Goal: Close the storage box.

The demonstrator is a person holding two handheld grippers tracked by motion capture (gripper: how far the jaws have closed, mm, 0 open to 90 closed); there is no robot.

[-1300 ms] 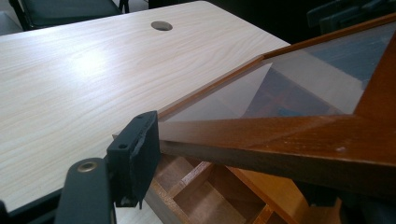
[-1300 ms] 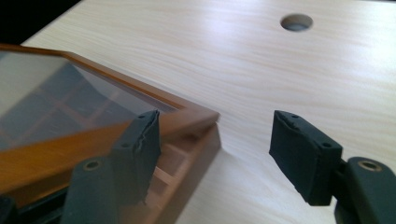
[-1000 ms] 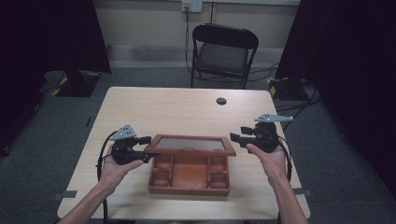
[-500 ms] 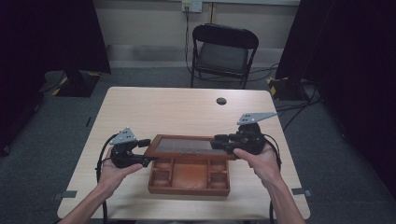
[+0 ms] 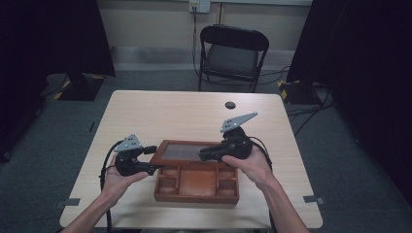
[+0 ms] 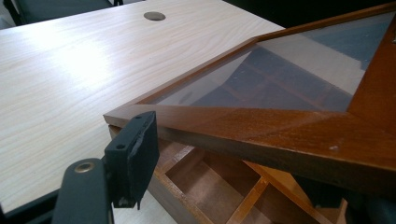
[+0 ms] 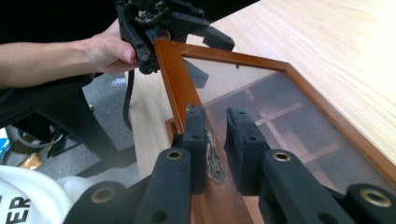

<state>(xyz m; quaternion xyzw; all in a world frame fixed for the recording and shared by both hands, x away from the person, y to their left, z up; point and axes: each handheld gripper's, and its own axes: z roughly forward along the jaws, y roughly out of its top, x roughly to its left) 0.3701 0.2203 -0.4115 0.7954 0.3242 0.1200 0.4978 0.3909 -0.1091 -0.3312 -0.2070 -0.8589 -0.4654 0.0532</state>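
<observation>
Glossy reddish wood box (image 5: 196,184) – glass-paned lid (image 6: 289,74) (faintly reflective) – on a pale, matt wood-grain table (image 5: 165,111).

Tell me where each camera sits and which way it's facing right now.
High view: above the person's side, looking forward and down at table, box, chair; both forearms enter from below.
Left gripper view: on the left gripper, looking along the raised lid across the table; one own pad shows.
Right gripper view: on the right gripper, facing the left gripper and its hand; own jaws shut on the lid's frame.
Shared: both gripper views show the glass lid.
</observation>
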